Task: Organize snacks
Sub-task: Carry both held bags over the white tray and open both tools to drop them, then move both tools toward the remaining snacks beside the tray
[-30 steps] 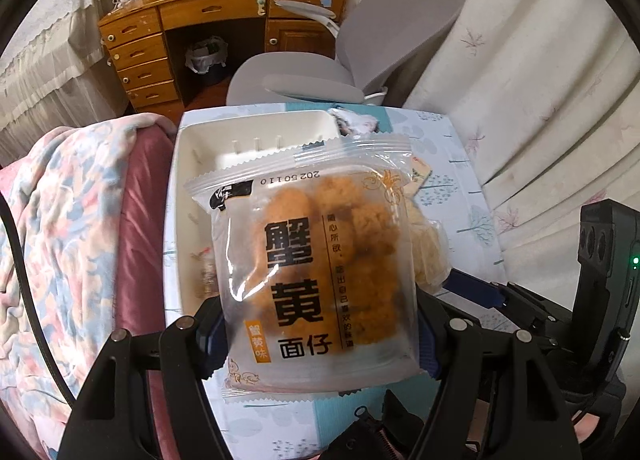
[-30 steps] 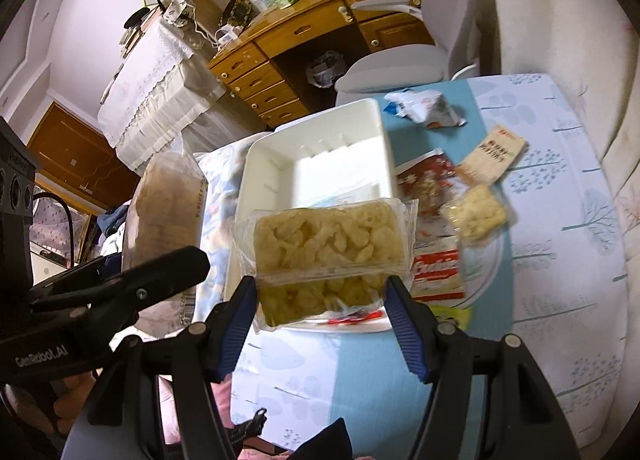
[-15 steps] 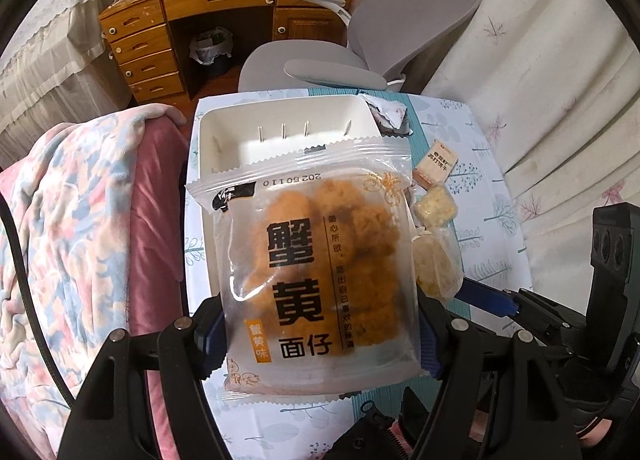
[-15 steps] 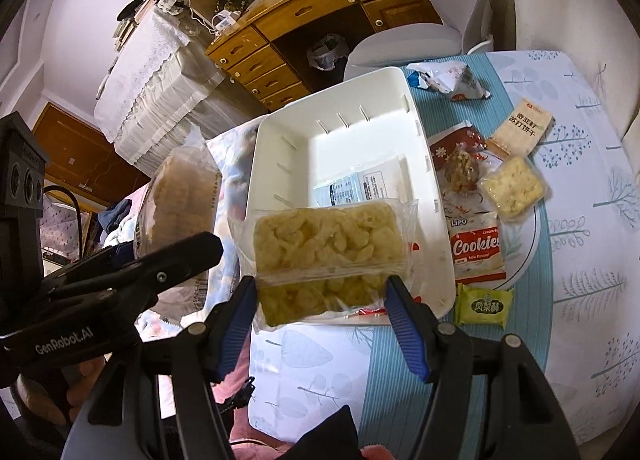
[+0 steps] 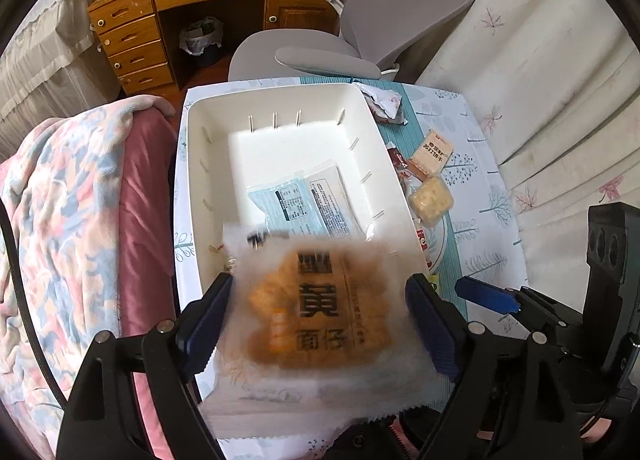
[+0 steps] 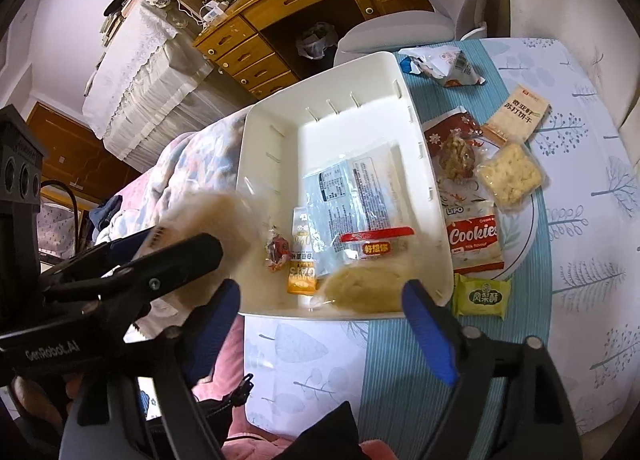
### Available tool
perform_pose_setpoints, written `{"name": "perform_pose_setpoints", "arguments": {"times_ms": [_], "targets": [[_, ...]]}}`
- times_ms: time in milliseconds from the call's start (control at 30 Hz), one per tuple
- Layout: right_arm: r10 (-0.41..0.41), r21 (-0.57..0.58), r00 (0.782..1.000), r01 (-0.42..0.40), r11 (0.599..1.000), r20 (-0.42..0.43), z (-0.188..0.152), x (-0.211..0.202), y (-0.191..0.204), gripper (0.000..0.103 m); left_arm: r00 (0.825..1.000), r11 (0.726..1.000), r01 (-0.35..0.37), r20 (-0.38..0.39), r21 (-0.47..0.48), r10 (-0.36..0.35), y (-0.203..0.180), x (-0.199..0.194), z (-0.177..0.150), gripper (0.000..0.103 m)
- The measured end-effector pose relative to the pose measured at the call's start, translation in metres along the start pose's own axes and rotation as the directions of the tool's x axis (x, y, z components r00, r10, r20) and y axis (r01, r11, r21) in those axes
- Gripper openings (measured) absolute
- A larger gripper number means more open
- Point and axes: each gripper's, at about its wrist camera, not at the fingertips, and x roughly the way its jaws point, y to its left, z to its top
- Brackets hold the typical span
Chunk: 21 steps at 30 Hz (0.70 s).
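- Spreading left claw [image 5: 318, 284] and right claw [image 6: 320, 288] wide, gripping nothing
- Seemingly letting orange packet [image 5: 320, 312] and yellow packet [image 6: 364, 288] drop, lower centre, at white tray [image 5: 208, 180] near rim
- Judging both light, slippery, brittle inside; favouring gentle pinching at sealed edges

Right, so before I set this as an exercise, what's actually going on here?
A person with a gripper in each hand is sorting snacks into a white bin. The left gripper has a crab-roe noodle snack packet between its fingers, blurred, so the grip is unclear. The right gripper is open, with a yellow snack packet blurred at the bin's near edge, apparently dropping in. Other snacks, such as the Cookies pack, lie on the table beside it.
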Motion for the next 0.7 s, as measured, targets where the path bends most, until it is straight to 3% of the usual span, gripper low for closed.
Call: {"name": "perform_pose_setpoints", "arguments": {"times_ms": [100, 700], "targets": [[-0.003, -0.001, 1.0, 0.003, 1.0, 0.001, -0.002, -0.001, 0.001, 0.085, 1.0, 1.0, 0.014, 0.017, 0.007, -0.014, -0.001, -0.005, 0.0, 0.091], [-0.022, -0.067, 0.998, 0.025, 0.997, 0.051, -0.007, -0.029, -0.013, 0.085, 0.999, 0.999, 0.029, 0.037, 0.021, -0.03, -0.016, -0.022, 0.009, 0.091]]}}
